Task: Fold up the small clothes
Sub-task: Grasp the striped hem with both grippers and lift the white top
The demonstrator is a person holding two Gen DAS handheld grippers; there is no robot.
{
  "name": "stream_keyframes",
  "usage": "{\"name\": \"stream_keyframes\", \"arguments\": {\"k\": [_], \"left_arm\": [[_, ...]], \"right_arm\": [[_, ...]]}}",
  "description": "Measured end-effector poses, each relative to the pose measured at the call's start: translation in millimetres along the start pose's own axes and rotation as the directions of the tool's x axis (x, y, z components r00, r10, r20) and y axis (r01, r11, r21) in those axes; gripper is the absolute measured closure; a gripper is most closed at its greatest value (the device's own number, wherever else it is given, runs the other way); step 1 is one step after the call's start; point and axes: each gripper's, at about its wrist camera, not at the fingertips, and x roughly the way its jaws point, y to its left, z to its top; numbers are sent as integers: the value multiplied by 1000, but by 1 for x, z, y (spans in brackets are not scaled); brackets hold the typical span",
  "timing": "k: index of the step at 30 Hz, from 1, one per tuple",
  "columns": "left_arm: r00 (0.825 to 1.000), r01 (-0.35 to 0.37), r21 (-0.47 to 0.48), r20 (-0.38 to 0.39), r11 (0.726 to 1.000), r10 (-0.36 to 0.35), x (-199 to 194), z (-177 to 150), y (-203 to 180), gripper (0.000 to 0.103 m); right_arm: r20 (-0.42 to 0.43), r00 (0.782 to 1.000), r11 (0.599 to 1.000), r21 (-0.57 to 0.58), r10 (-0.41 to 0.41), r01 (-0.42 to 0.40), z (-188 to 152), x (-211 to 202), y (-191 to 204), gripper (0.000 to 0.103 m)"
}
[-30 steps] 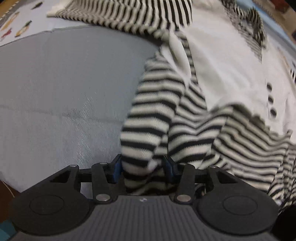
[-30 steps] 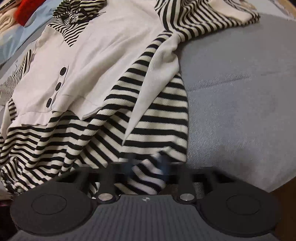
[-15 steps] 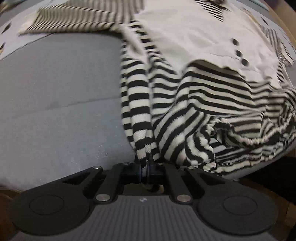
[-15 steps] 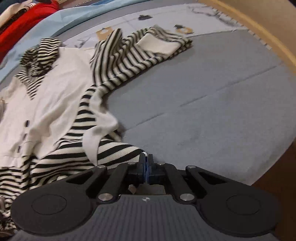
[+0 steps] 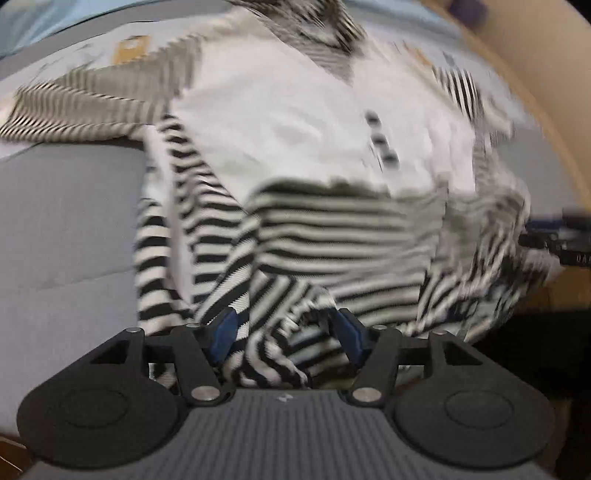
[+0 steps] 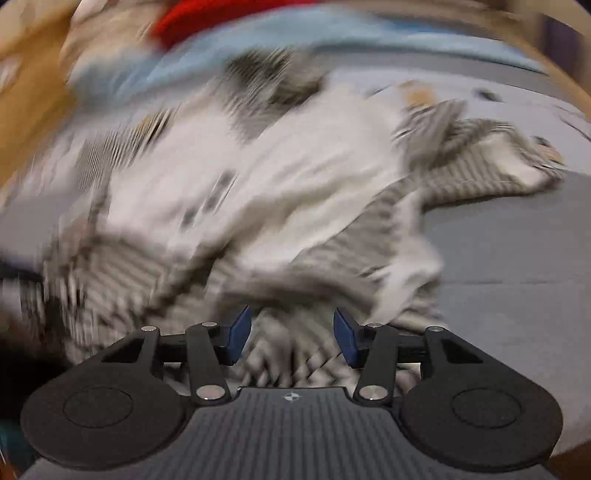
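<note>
A small white top with black-and-white striped hem, sleeves and collar point(image 5: 295, 122) lies spread on the grey cushion point(image 5: 55, 240). My left gripper point(image 5: 286, 328) is over its bunched striped hem; its jaws are opening, the fabric lying loose between the blue pads point(image 5: 223, 330) without being pinched. In the blurred right wrist view the same top point(image 6: 277, 173) fills the middle. My right gripper point(image 6: 291, 332) hangs over the other hem corner, jaws opening, striped cloth between the pads point(image 6: 240, 332) but not pressed. The right gripper's black tip point(image 5: 561, 240) shows at the left view's right edge.
A red garment point(image 6: 207, 18) and light blue cloth point(image 6: 295, 40) lie behind the top. A printed pale sheet point(image 5: 125, 51) lies beyond the cushion. The wooden frame edge point(image 5: 546, 96) curves along the right. Bare grey cushion point(image 6: 517, 258) extends right of the garment.
Both grippers were shut on the striped hem half a second ago and now stand apart, the hem dropped between them. Both views have swung up and back over the top.
</note>
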Motion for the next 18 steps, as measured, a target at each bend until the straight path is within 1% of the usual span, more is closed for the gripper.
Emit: {"name": "stream_keyframes", "arguments": {"k": [1, 2, 3, 4, 5, 6, 7, 8, 9, 12, 13, 14, 15, 16, 17, 18], "left_arm": [[1000, -18, 41, -20, 999, 18, 6, 1, -8, 39], [999, -34, 63, -36, 997, 36, 9, -6, -10, 45], [997, -54, 78, -55, 995, 58, 15, -11, -10, 55], [994, -67, 87, -77, 994, 74, 24, -13, -10, 82], [992, -72, 91, -98, 993, 81, 28, -15, -9, 89], [992, -62, 95, -107, 994, 72, 29, -16, -9, 90], [992, -47, 106, -111, 993, 59, 25, -18, -9, 92], [992, -36, 116, -117, 993, 50, 23, -20, -10, 92], [990, -33, 123, -132, 992, 49, 23, -23, -10, 92], [981, -45, 170, -177, 984, 76, 24, -30, -13, 92], [982, -36, 175, -175, 984, 67, 23, -30, -14, 90], [986, -25, 178, -158, 984, 54, 20, -30, -14, 88], [991, -12, 184, -129, 983, 36, 12, -29, -14, 86], [996, 9, 178, -86, 984, 7, 3, -25, -15, 77], [999, 38, 153, -31, 987, -34, -8, -20, -15, 62], [996, 76, 120, 30, 990, -80, -18, -15, -13, 54]], "right_arm": [[-41, 999, 998, -63, -1, -2, -2, 8, 10, 52], [-75, 997, 994, -111, -2, -6, -4, 16, 19, 52], [-96, 995, 989, -145, -3, -11, -10, 19, 27, 52], [-116, 993, 983, -181, -20, -1, -12, 24, 32, 53], [-130, 990, 977, -212, -46, 18, -14, 28, 36, 54], [-140, 989, 975, -222, -56, 24, -16, 28, 34, 65], [-150, 987, 976, -217, -52, 18, -18, 27, 35, 74], [-172, 985, 980, -197, -17, -18, -18, 26, 32, 86], [-191, 981, 982, -179, 17, -52, -21, 29, 31, 91], [-262, 963, 976, -183, 70, -120, -30, 24, 31, 92], [-284, 955, 975, -173, 88, -141, -33, 21, 31, 92], [-302, 948, 974, -166, 101, -157, -36, 20, 29, 92], [-307, 946, 973, -167, 105, -162, -38, 17, 29, 92], [-295, 950, 972, -169, 106, -161, -39, 13, 28, 92], [-267, 957, 972, -169, 112, -161, -37, 6, 28, 90], [-234, 965, 974, -161, 122, -162, -32, 1, 27, 87]]}}
